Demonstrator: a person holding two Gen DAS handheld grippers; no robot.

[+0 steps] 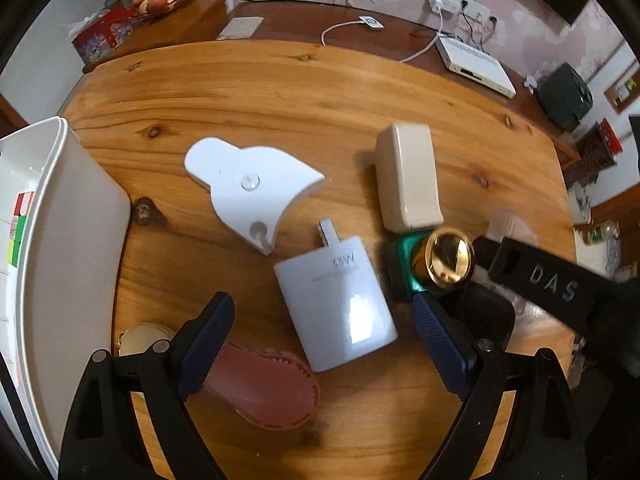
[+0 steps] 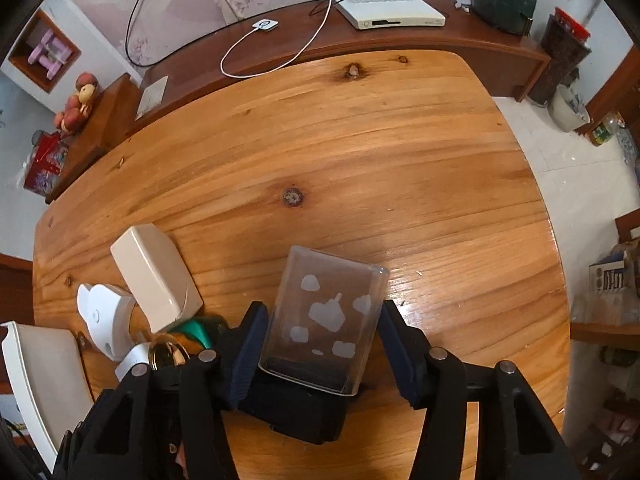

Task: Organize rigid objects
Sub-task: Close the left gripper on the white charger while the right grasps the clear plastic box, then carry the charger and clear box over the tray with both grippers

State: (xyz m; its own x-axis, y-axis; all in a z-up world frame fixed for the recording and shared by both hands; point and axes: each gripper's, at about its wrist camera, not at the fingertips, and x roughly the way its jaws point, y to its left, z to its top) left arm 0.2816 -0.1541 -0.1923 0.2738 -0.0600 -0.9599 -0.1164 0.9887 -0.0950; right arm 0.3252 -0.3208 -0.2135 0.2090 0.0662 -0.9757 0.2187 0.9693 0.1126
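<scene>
Pine-coloured wood, knotty and glossy, makes up the worktop (image 2: 360, 152) w/ a scatter of hard items on it. We judge we're at the pick-up step: both tools point steeply down over their targets.

Right gripper (image 2: 324, 344) straddles a clear crystal block (image 2: 326, 312), rectangular, w/ frosted shapes inside, standing on a black base. Its jaws sit about half open, pads just beside the block's side faces; we can't tell if they press yet.

Left gripper (image 1: 324, 332) has its jaws wide, nothing held, a white charger (image 1: 336, 300) lying flat between them, smooth plastic, prongs pointing away.

Nearby: a white curved plastic bracket (image 1: 248, 184), a beige rounded box (image 1: 408, 176), a green bottle w/ shiny gold cap (image 1: 448, 260), a pink toothed clip (image 1: 264, 384). A white bin (image 1: 76, 216) stands at the left edge.

Next, we reckon: close squarely on glass, firm but gentle since it's slick, lift straight, carry to the bin.
</scene>
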